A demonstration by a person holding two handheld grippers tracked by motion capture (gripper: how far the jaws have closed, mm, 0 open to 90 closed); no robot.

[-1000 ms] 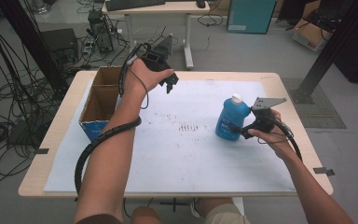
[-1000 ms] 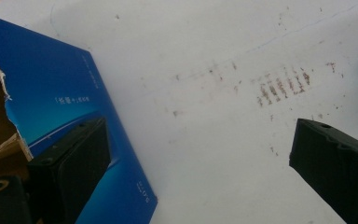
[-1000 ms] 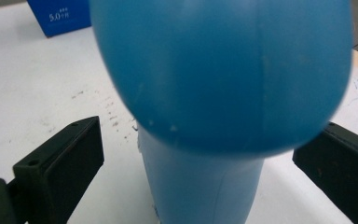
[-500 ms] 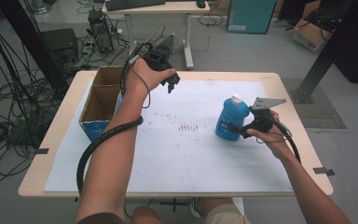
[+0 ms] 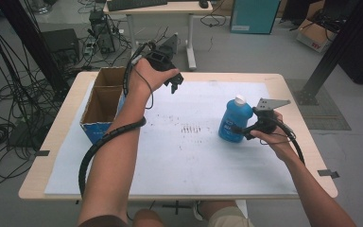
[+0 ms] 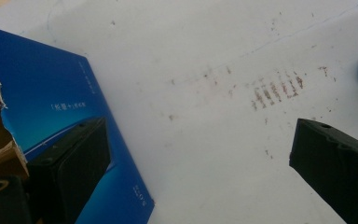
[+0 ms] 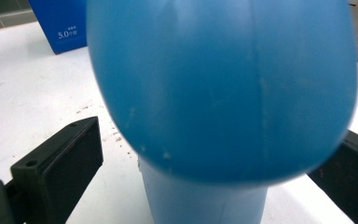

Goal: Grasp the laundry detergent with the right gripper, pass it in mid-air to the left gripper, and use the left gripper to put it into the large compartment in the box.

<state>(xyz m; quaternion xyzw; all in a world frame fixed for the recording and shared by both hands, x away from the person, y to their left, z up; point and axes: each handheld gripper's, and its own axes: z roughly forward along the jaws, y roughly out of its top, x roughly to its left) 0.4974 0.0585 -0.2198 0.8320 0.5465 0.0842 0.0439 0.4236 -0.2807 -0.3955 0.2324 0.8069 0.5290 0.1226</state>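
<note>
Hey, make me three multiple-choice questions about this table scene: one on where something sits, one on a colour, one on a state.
1. Where is the cardboard box?
A. At the table's left side
B. At the table's right edge
C. On the floor

2. What colour is the bottle's cap?
A. Red
B. White
C. Black

3. How do the left tool's jaws stand?
A. Clamped on the box
B. Shut on nothing
C. Open, holding nothing

Answers: 1 A, high view shows it left; 2 B, white cap tops the blue bottle; 3 C, wide gap over bare paper.

On the white sheet, the bottle stands upright well right of the box, with the right gripper at its side.
</note>
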